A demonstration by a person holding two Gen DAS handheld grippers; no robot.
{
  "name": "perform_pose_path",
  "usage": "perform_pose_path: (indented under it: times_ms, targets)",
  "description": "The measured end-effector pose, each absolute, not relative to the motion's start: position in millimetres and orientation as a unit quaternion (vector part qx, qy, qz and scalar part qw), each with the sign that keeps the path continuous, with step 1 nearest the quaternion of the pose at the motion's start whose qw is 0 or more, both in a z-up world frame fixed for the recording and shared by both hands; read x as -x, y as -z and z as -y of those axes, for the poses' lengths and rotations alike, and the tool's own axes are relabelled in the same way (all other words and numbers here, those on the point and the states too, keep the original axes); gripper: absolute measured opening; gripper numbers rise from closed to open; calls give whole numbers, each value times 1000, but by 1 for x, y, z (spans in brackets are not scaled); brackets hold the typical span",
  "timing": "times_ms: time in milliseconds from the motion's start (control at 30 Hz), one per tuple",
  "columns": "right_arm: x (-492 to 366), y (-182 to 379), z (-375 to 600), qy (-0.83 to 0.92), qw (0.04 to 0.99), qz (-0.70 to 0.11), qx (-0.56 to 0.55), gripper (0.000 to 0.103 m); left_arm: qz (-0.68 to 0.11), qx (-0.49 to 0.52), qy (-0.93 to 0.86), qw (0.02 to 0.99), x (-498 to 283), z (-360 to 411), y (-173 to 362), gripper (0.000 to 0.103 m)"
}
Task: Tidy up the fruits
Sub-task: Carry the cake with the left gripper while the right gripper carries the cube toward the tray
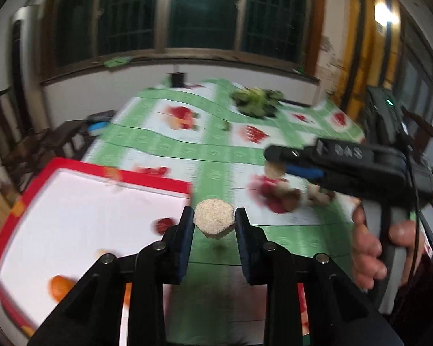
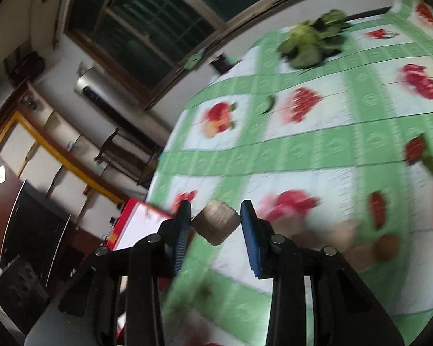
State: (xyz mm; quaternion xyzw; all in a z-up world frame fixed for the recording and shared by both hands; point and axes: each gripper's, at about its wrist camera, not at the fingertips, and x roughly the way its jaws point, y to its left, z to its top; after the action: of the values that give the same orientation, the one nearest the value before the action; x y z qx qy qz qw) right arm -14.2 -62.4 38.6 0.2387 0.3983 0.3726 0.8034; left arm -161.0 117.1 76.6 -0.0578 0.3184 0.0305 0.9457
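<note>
A: Fruits for sorting sit in two places. Some lie in the red-rimmed white tray at the near left corner of the table: an orange fruit by the tray's near edge, and a red fruit near its right rim. A blurred brown heap lies on the green checked cloth toward the table's right edge.

B: What does the left gripper have?

A: Its jaws stand narrow, pressed on a pale, grainy, many-sided piece, held clear above the cloth just beside the tray's right rim.

B: And the right gripper?

A: It is closed on a brownish cut chunk, a flat face against each blue pad. It hangs over the cloth near the tray's far right corner. From the left wrist view the same gripper comes in from the right edge, a hand wrapped round its handle, with a pale round piece at its tip.

B: Anything else on the table?

A: A pile of leafy greens toward the far edge, well apart from both grippers. Blur hides what kind of fruit the brown heap is.
</note>
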Motion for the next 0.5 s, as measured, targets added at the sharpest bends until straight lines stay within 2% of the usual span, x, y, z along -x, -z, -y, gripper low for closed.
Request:
perform_pose_path:
  times_ms: [267, 500]
  targets:
    - [67, -43, -26, -446, 786, -399, -157, 37, -302, 73, -169, 935, 184, -193, -77, 28]
    - [111, -35, -82, -484, 774, -401, -82, 37, -318, 92, -200, 922, 193, -227, -60, 28]
